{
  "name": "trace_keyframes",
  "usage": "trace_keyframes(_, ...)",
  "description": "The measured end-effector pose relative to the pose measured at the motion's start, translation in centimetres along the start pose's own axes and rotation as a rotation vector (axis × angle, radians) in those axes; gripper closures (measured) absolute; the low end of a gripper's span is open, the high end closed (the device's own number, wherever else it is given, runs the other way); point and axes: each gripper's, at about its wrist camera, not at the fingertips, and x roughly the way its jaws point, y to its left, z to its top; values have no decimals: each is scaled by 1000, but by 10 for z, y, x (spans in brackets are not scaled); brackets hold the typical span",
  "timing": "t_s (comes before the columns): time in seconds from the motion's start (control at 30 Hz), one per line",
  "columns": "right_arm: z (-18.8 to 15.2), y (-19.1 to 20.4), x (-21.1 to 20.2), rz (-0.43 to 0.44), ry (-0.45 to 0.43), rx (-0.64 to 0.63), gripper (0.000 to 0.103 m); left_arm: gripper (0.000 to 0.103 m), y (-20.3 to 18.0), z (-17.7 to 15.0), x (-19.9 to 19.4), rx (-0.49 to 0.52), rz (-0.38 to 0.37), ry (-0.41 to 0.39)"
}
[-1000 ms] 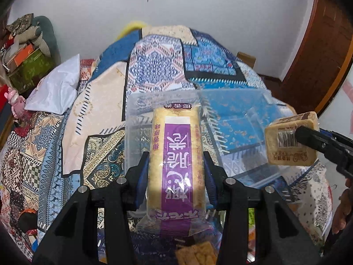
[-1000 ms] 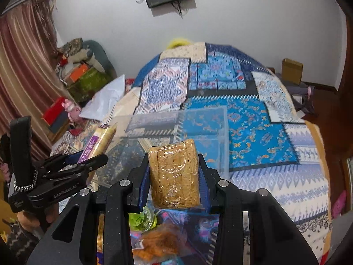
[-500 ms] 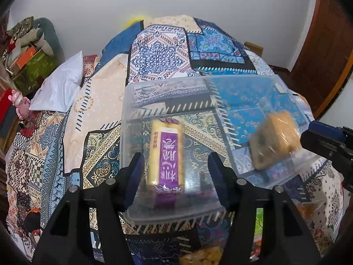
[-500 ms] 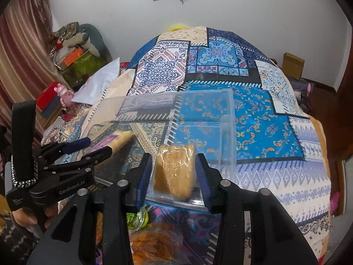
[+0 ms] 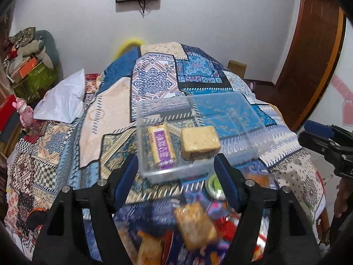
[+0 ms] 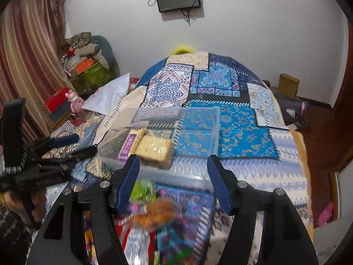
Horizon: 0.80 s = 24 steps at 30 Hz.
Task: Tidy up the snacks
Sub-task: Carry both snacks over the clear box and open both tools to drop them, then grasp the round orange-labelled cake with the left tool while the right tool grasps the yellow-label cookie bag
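In the clear box, purple-labelled bar lying lengthwise front-to-back

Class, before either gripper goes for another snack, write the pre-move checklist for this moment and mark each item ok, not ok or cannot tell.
1. Left gripper open and holding nothing: ok.
2. Right gripper open and holding nothing: ok.
3. Purple-labelled cake bar lying inside the clear bin: ok.
4. Wrapped square cake inside the bin, beside the bar: ok.
5. Free space in the bin's far part: ok.
6. Loose snacks sharp enough to choose one: not ok, blurred.
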Motion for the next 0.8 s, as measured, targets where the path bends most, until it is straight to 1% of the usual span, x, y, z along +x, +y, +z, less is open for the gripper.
trace_keyframes(0.03, -3, 0, -5, -3, 0, -4, 42, 31, 3, -6, -9, -5, 6, -5)
trace_keyframes(0.13, -19, 0, -20, -5, -2, -9, 35, 29, 10, -23, -24, -8, 21, -3)
trace_keyframes(0.27, -48, 0, -31, -23, 20, -29, 35, 29, 19, -54, -32, 2, 46, 30)
trace_keyframes(0.4, -79, -3, -32, -39, 63, -38, 35, 29, 25, -86, -31, 17, 68, 73)
trace_keyframes(0.5, -98, -8, -30, -46, 97, -28, 35, 29, 31, -105, -26, -2, 67, 115)
trace_keyframes(0.67, -122, -22, -26, -14, 152, 29, 35, 29, 39, -128, -16, -29, 62, 164)
trace_keyframes(0.8, -135, -21, -20, -10, 192, 28, 35, 29, 43, -140, -8, -54, 44, 184)
